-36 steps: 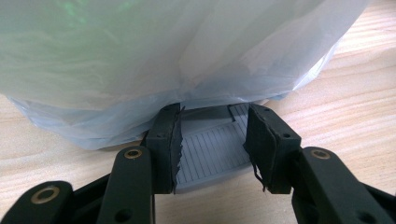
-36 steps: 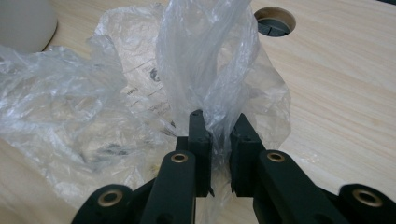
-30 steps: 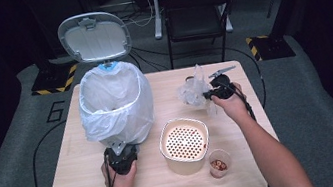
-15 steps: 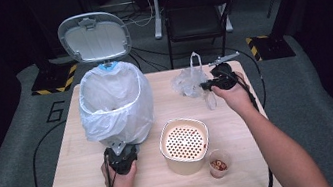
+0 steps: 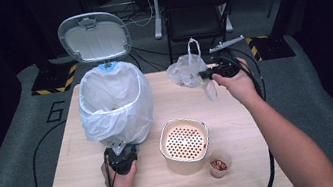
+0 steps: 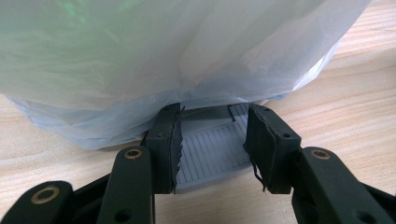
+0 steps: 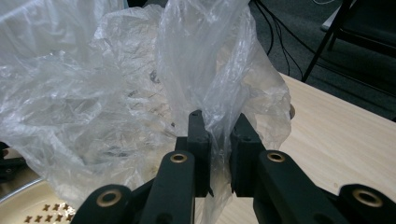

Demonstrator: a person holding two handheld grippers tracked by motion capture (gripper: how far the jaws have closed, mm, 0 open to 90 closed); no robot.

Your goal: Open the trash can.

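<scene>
The clear plastic bag (image 5: pixel 190 69) hangs in the upper middle of the high view, lifted off the table (image 5: pixel 270 122) and pinched in the right gripper (image 5: pixel 208 73). In the right gripper view its crumpled film (image 7: pixel 140 93) spreads across the upper left of the frame, with a strip of it clamped between the two black jaws at bottom centre. We judge this to be the carrying step: the bag is up in the air and on its way to the bin (image 5: pixel 114 104) at the left of the high view, whose lid (image 5: pixel 94 36) stands open at upper left and whose white liner (image 5: pixel 122 115) drapes over the rim.

The left gripper (image 5: pixel 121 154) sits low at the bin's foot, lower left of centre. In the left gripper view its jaws are clenched on the grey ribbed pedal (image 6: pixel 210 149) at the middle of the frame, under the liner's overhang; we take it that this holds the lid up.

Next we would need to swing the bag leftward over the bin's mouth, high enough to clear the liner's edge, and only then let go. The perforated cream pot (image 5: pixel 184 144) and the small cup (image 5: pixel 219 164) at lower centre stay out of that path.
</scene>
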